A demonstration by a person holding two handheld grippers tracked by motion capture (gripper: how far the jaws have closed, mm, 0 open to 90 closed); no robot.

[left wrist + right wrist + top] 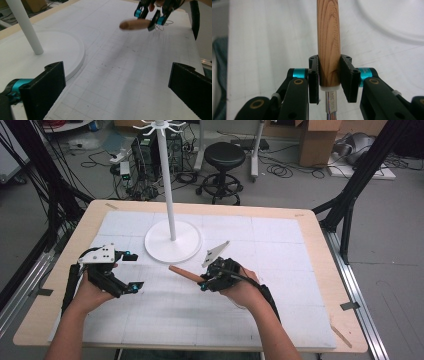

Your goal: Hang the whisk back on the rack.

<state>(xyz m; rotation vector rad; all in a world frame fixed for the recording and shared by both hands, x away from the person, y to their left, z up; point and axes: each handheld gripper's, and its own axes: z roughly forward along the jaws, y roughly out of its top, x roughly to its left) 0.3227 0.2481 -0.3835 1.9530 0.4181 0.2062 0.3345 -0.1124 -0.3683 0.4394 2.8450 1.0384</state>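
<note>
My left gripper (131, 270) rests near the desk's left edge, jaws spread and empty. Right of it, the white stand (173, 241) sits toward the far edge. My right gripper (329, 80) pinches the wooden handle (328, 42) of a wire whisk near its metal collar, lifted off the mat mid-desk. I judge this the carrying step; next I must raise it to the stand's hooks (162, 126).
</note>
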